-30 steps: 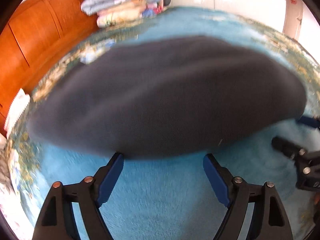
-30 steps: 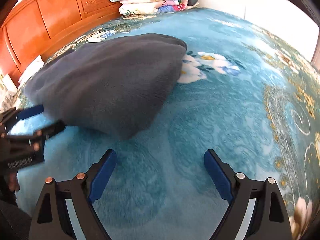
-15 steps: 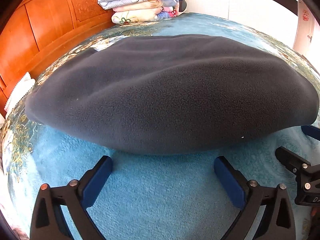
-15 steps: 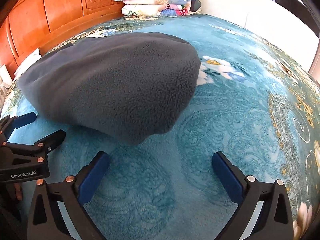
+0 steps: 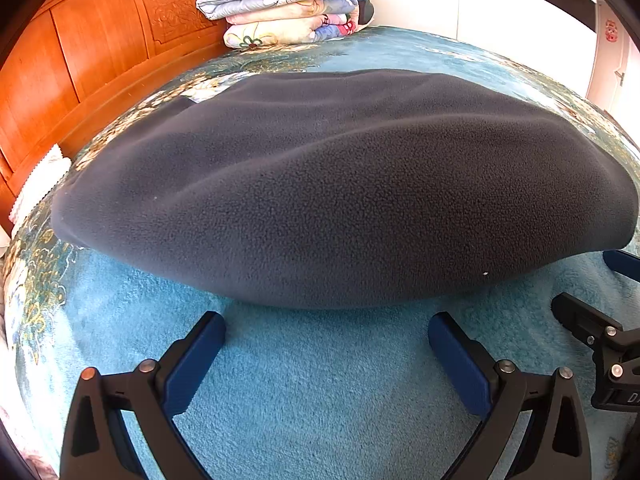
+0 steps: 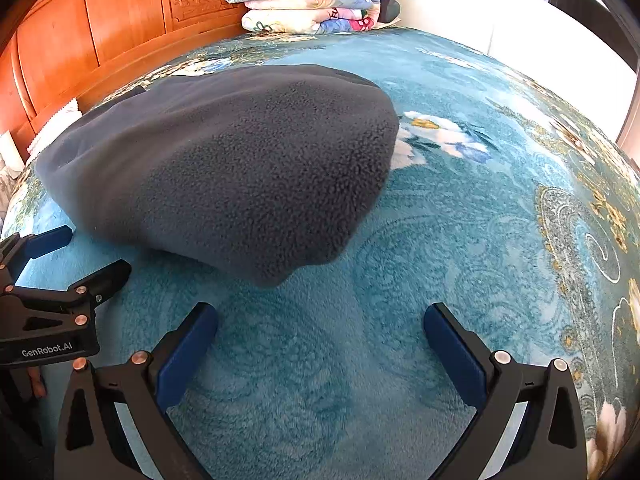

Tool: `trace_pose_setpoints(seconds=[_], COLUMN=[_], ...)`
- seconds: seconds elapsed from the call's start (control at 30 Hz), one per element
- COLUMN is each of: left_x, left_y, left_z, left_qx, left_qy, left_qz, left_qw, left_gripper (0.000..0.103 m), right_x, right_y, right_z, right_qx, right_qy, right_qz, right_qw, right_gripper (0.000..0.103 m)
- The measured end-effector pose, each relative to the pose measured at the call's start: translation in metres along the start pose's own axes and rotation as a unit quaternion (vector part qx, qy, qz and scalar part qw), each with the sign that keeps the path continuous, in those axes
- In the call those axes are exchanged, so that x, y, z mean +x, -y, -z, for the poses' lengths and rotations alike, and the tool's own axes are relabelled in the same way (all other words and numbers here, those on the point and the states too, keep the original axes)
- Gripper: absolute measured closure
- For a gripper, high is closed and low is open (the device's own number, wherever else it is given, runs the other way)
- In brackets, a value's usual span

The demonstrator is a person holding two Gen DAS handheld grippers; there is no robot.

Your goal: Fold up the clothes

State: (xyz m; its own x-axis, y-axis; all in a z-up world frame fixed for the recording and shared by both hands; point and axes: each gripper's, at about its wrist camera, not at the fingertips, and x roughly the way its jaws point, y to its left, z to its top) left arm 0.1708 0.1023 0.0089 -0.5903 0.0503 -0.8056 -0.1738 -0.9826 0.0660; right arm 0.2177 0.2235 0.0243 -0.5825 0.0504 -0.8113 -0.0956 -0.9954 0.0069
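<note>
A dark grey fleece garment [image 5: 340, 184] lies folded flat on the blue floral blanket [image 5: 320, 380]; it also shows in the right wrist view [image 6: 240, 168]. My left gripper [image 5: 326, 328] is open and empty, just in front of the garment's near edge. My right gripper [image 6: 320, 320] is open and empty, just in front of the garment's right corner. The right gripper shows at the right edge of the left wrist view [image 5: 600, 300], and the left gripper at the left edge of the right wrist view [image 6: 72, 256].
A stack of folded quilts [image 5: 288, 0] sits at the far end of the bed against the orange wooden headboard [image 5: 92, 52]. A white wall [image 6: 520, 32] lies beyond the bed on the right.
Both grippers have opened wider and pulled back a little from the garment. The garment has settled flat and lies still.
</note>
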Motion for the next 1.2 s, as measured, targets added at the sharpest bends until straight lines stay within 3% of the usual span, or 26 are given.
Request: trace_pose_setpoints(seconds=[0.83,1.2], left_x=[-0.0052,-0.0031], left_y=[0.0022,0.0038], left_z=[0.0029,0.0003], left_qx=[-0.012,-0.032], left_qy=[-0.002,0.006], left_qz=[0.001,-0.021], left_qw=[0.9999,0.9992], left_gripper=[0.000,0.000], right_x=[0.0013,0.0015], right_y=[0.0035,0.0043], right_z=[0.0017,0.0008], right_qx=[-0.003,-0.004], right_qy=[0.005,0.004], right_qz=[-0.006,-0.005], right_qw=[1.000,1.000], right_gripper=[0.000,0.000])
